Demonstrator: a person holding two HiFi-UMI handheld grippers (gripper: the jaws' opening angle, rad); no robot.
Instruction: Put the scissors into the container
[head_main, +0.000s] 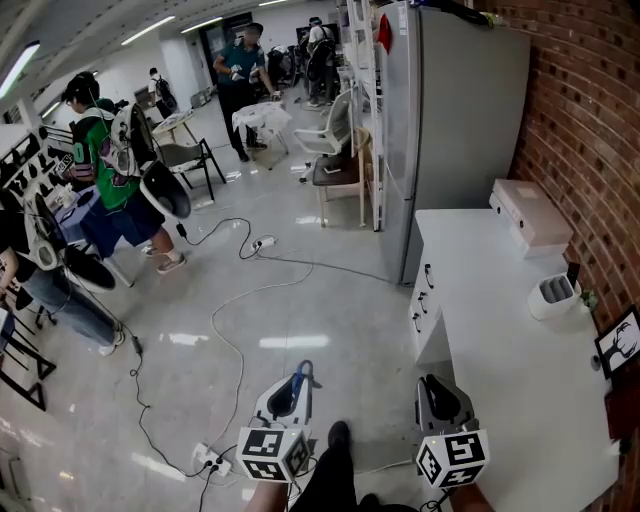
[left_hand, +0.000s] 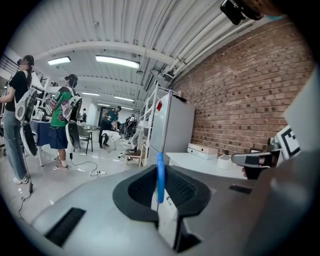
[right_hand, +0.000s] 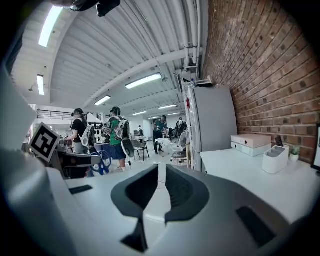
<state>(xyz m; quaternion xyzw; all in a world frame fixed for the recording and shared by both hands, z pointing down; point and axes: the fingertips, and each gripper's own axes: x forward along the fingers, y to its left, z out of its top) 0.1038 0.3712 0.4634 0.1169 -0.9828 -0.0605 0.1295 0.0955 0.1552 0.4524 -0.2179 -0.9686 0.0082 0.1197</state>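
The scissors (head_main: 303, 377) have blue handles. My left gripper (head_main: 299, 385) is shut on them, low in the head view above the floor. In the left gripper view a blue strip of the scissors (left_hand: 160, 176) stands upright between the jaws of the left gripper (left_hand: 161, 196). Their blue loops (right_hand: 103, 162) show at the left of the right gripper view. The white container (head_main: 553, 295) stands on the white table (head_main: 500, 350) near the brick wall, also seen as the container (right_hand: 274, 159) and the container (left_hand: 224, 161). My right gripper (head_main: 433, 384) hangs at the table's near left edge, jaws together with nothing between them.
A white box (head_main: 530, 215) lies at the table's far end beside a grey fridge (head_main: 450, 130). A framed picture (head_main: 618, 342) leans on the brick wall. Cables (head_main: 235, 350) and a power strip (head_main: 208, 460) lie on the floor. People and chairs stand at the far left.
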